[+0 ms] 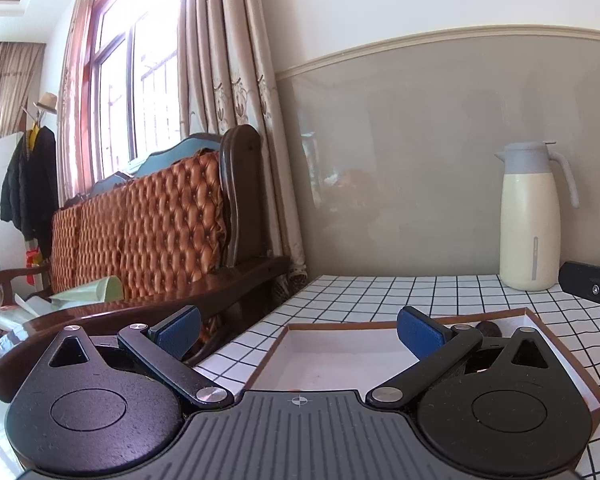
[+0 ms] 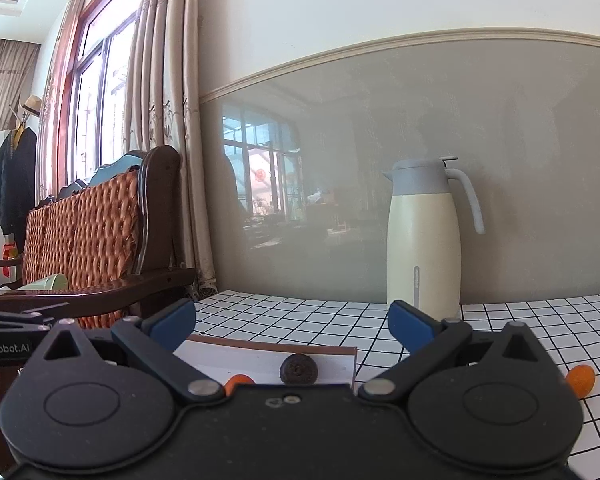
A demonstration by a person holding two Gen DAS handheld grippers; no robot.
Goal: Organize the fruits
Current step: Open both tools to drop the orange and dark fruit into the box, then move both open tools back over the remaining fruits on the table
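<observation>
A shallow brown-rimmed box with a white inside [image 1: 340, 356] lies on the checked tablecloth; it also shows in the right wrist view [image 2: 268, 356]. A dark round fruit [image 2: 298, 369] and an orange fruit [image 2: 238, 381] lie in it; the dark fruit also shows in the left wrist view [image 1: 488, 328]. Another orange fruit [image 2: 580, 380] lies on the cloth to the right of the box. My left gripper [image 1: 300, 330] is open and empty above the box's near edge. My right gripper [image 2: 292, 324] is open and empty, just in front of the box.
A cream and grey thermos jug [image 1: 532, 220] stands at the back of the table by the wall [image 2: 424, 240]. A wooden sofa with orange cushions [image 1: 140, 232] stands left of the table. The right gripper's body [image 1: 592, 284] shows at the right edge.
</observation>
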